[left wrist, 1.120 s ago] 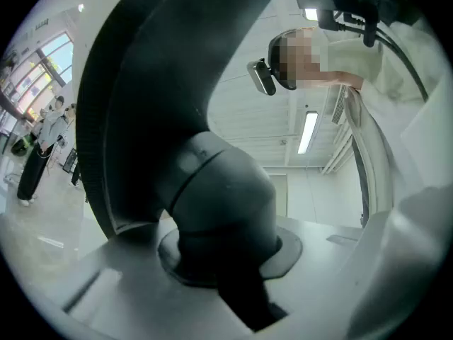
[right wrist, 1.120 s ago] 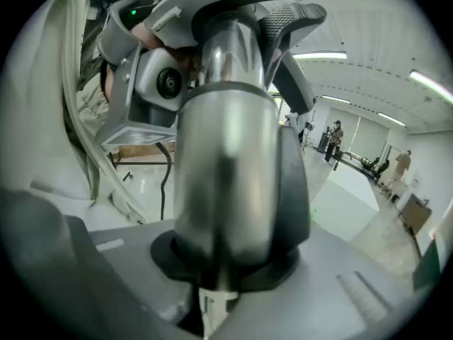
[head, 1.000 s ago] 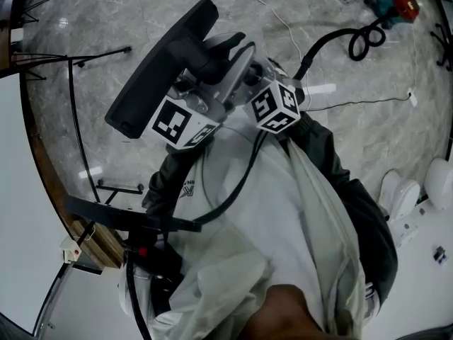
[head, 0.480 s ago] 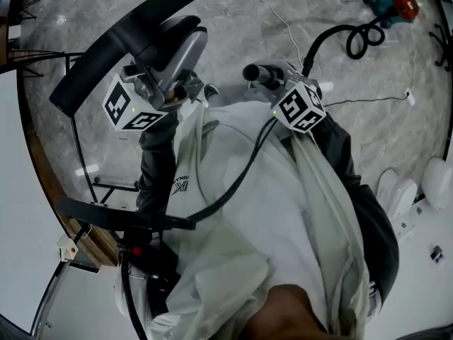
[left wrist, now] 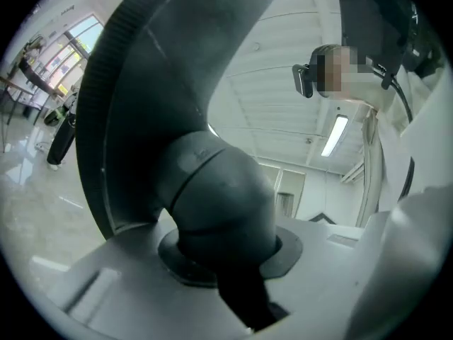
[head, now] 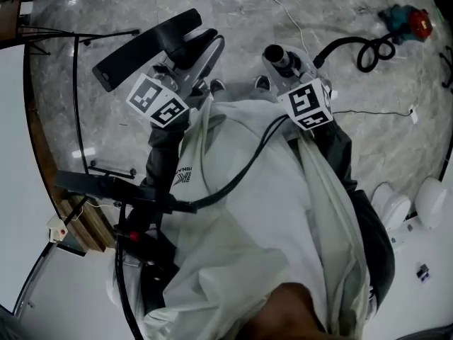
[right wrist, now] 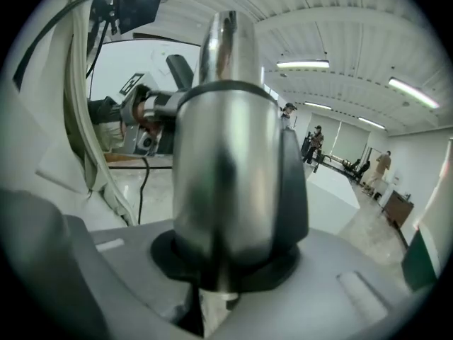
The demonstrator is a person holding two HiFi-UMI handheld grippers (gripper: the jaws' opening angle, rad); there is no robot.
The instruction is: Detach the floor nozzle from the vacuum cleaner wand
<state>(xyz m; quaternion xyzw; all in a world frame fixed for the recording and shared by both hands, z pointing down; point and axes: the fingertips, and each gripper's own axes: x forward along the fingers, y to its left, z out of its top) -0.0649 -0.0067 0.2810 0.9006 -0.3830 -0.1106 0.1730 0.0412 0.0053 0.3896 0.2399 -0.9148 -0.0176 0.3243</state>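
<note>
The black floor nozzle (head: 145,42) is apart from the silver wand (head: 278,55). My left gripper (head: 191,64) is shut on the nozzle's grey elbow neck (left wrist: 212,197), which fills the left gripper view with the wide black head (left wrist: 141,83) curving above it. My right gripper (head: 283,68) grips the wand's open tube end; its jaws are opening slightly, with the wand still between the pads. In the right gripper view the silver tube (right wrist: 226,140) with its dark collar stands up from the jaws. Both are held in front of the person's pale jacket (head: 248,211).
A black hose (head: 357,44) curls on the marble floor towards a teal and red device (head: 407,21). A thin white cable (head: 283,13) runs across the floor. A black wire frame (head: 74,105) stands at the left. White rounded objects (head: 425,200) sit at the right.
The two grippers were close together with the nozzle on the wand. They have drawn apart: the left carried the nozzle leftwards and then down, the right kept the wand at the right.
</note>
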